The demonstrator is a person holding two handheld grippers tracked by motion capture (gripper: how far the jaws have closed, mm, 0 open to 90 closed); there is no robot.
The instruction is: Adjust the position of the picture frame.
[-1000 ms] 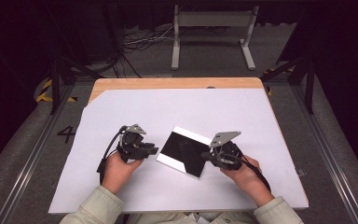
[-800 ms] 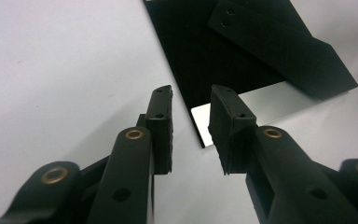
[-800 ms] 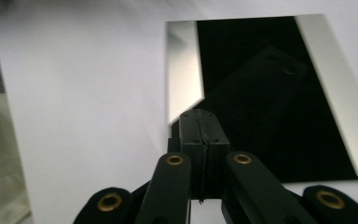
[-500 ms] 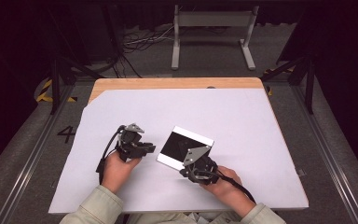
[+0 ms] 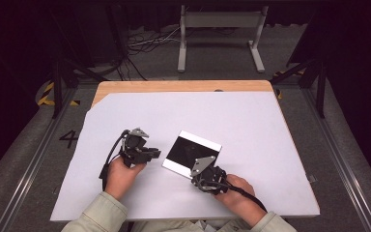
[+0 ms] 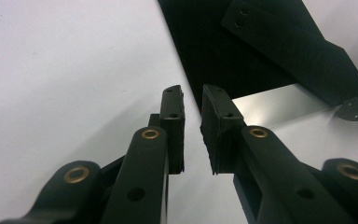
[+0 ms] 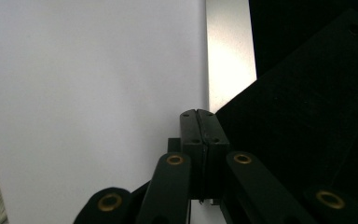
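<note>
Your table (image 5: 125, 89) is wood, covered by a white sheet (image 5: 251, 130); grey floor, cables (image 5: 145, 43) and a metal stand (image 5: 220, 34) lie beyond; the black mirror-like plate (image 5: 186, 150) lies flat near centre; your left gripper (image 5: 150, 154), just beside its left edge, has been closing, nothing between; your right gripper (image 5: 199, 182) is closed and empty at its near corner.

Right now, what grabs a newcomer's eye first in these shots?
The black square panel with pale strips along two edges, lying on the white sheet near the table's front centre. The right claw sits at its near corner with jaws pressed together, nothing visible between them. The left claw points at the panel's left edge, its jaws having just been closing, a narrow gap left and nothing in it.
</note>
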